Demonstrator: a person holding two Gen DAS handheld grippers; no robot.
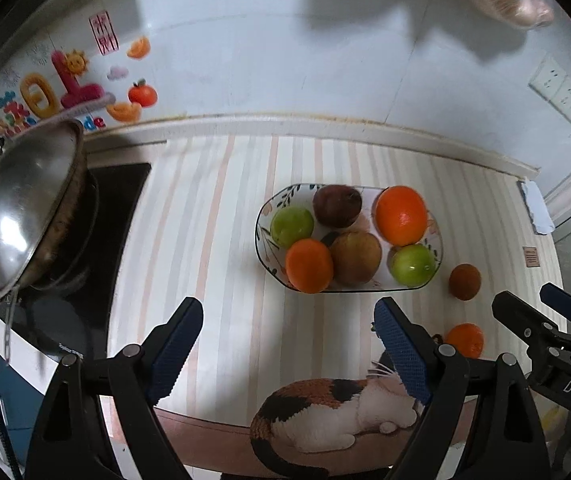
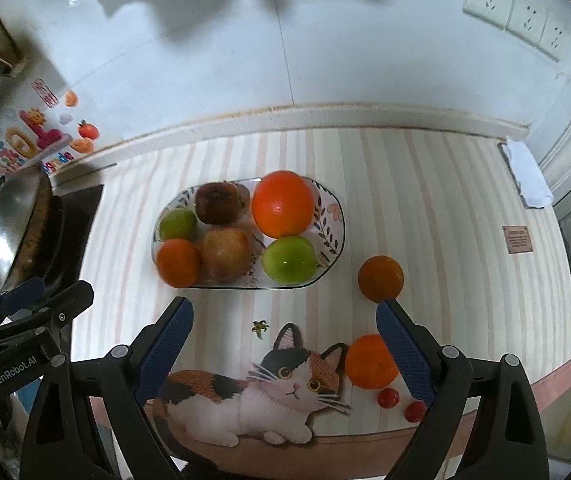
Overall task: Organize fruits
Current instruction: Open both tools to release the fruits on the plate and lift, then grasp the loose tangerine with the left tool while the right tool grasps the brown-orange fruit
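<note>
On the worktop (image 2: 425, 184), off the plate (image 2: 331, 216), 2 oranges lie loose on your right: 1 (image 2: 369, 362) just inside the right claw's (image 2: 285, 344) right finger, the darker 1 (image 2: 380, 278) just beyond its tip. Both claws stand wide and empty. Your left claw (image 1: 289, 344) hangs farther away, so the right is nearer.
</note>
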